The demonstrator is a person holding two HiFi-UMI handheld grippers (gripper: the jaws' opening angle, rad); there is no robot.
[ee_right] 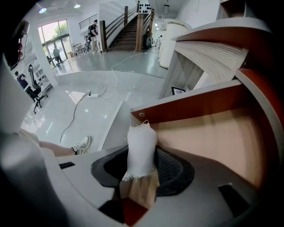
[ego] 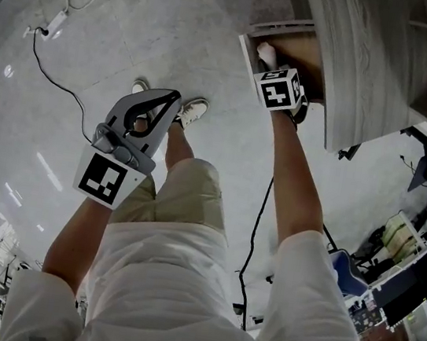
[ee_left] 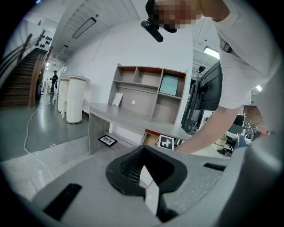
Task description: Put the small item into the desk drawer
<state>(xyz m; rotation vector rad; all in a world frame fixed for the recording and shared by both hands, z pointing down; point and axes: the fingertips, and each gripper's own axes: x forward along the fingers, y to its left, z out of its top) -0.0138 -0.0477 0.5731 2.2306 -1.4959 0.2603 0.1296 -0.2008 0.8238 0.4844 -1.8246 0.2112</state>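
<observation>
The small item (ee_right: 141, 150), a white cloth pouch with a frayed lower edge, stands upright between the jaws of my right gripper (ee_right: 142, 166), which is shut on it. It hangs just inside the front of the open desk drawer (ee_right: 191, 104), above its pale wooden floor. From the head view the pouch (ego: 267, 53) shows at the drawer's front corner (ego: 279, 26), beyond the right gripper (ego: 268, 61). My left gripper (ego: 175, 98) is held away from the desk over the floor, its jaws together and holding nothing. Its own view shows the same left gripper (ee_left: 148, 188) facing the desk (ee_left: 133, 119).
The grey desk top (ego: 357, 60) overhangs the drawer on the right. A cable and a power strip (ego: 56, 23) lie on the glossy floor. My feet (ego: 193, 111) stand next to the drawer. A framed picture (ee_left: 107, 140) leans under the desk, and white cylinders (ee_left: 74, 99) stand to its left.
</observation>
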